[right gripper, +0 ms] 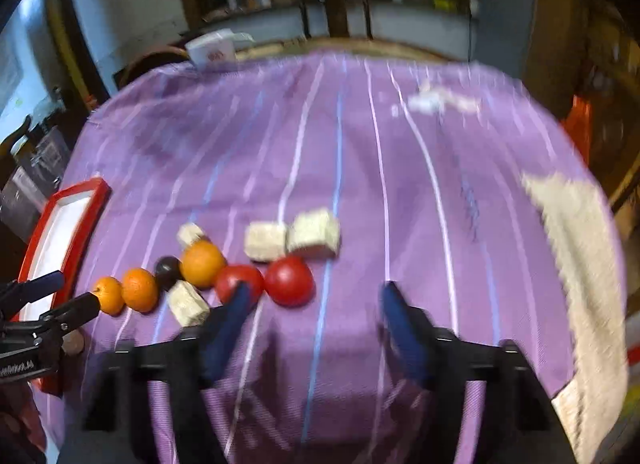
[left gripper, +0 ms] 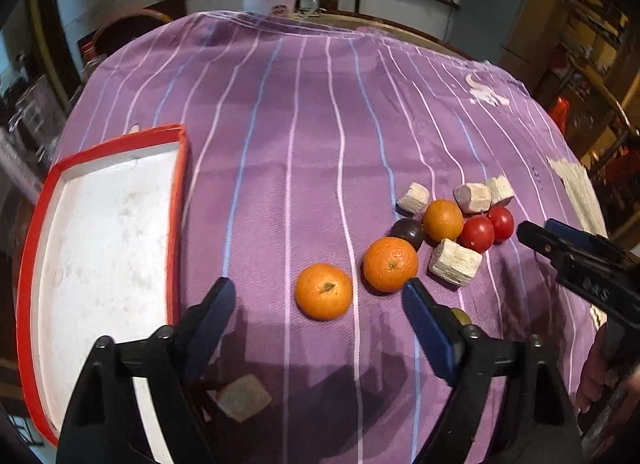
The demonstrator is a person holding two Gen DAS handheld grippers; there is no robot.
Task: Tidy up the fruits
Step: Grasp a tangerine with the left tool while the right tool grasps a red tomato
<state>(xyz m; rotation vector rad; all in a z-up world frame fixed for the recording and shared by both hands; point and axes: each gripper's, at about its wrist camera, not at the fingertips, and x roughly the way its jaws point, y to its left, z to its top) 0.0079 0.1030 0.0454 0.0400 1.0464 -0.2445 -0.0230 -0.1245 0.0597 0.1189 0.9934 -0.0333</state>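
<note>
Oranges (left gripper: 324, 291) on cloth, ungrasped | left tongs (left gripper: 316, 300) spread wide, empty | right tongs (right gripper: 314, 298) spread wide, empty

Left wrist view near tray (left gripper: 178, 200), right wrist view further right, both facing fruit cluster (right gripper: 202, 264)

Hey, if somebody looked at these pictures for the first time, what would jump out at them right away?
Probably the bright fruit cluster on the purple striped cloth: three oranges, the nearest lying just ahead of the open left tool, plus two red tomatoes and a dark plum among pale blocks. Next, the red-rimmed white tray at the left, holding no fruit. The right tool is open just before the tomatoes.
</note>
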